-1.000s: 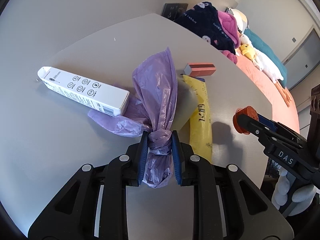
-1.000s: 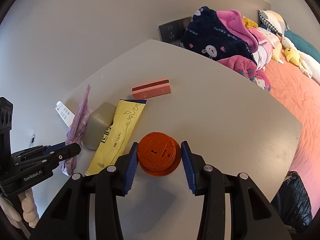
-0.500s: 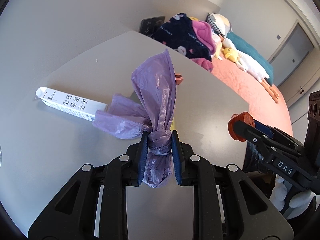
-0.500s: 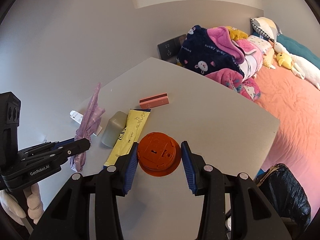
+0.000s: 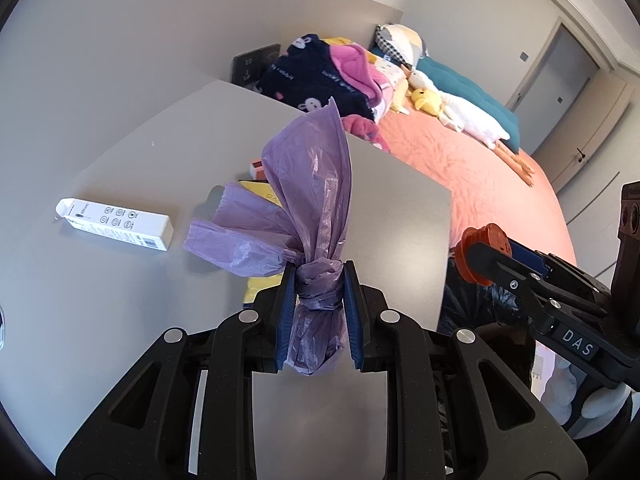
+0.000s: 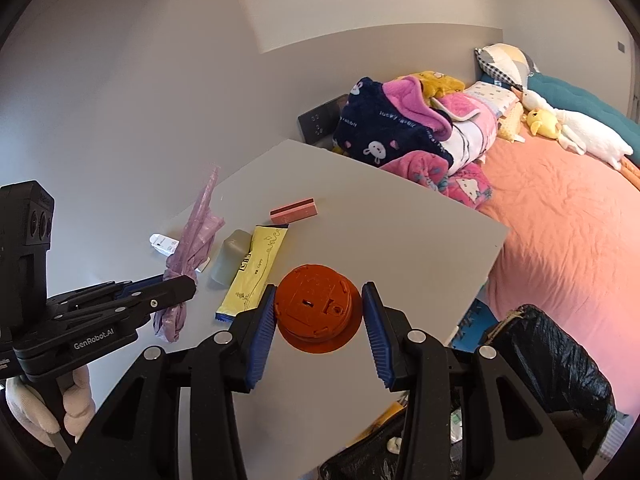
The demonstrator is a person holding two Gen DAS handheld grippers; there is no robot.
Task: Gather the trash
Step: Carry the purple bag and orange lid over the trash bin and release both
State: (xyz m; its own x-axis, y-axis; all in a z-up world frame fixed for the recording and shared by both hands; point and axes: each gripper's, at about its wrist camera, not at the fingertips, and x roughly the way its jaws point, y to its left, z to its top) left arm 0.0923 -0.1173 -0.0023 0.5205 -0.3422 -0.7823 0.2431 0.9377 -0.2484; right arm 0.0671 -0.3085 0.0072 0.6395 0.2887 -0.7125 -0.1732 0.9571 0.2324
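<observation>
While both loads are held above the worktop (image 6: 400, 240), the purple bag (image 5: 316, 216) is pinched at its knot by the left gripper (image 5: 319, 320) — the orange lid (image 6: 316, 306) is clamped by the right gripper (image 6: 319, 320). The black trash bag (image 6: 552, 368) is found past the worktop's edge, nearer the right hand.

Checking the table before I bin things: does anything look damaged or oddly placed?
The white box lies on its side with its end flap open. Beside the grey block, the yellow packet and pink box lie scattered. Nothing looks spilled.
</observation>
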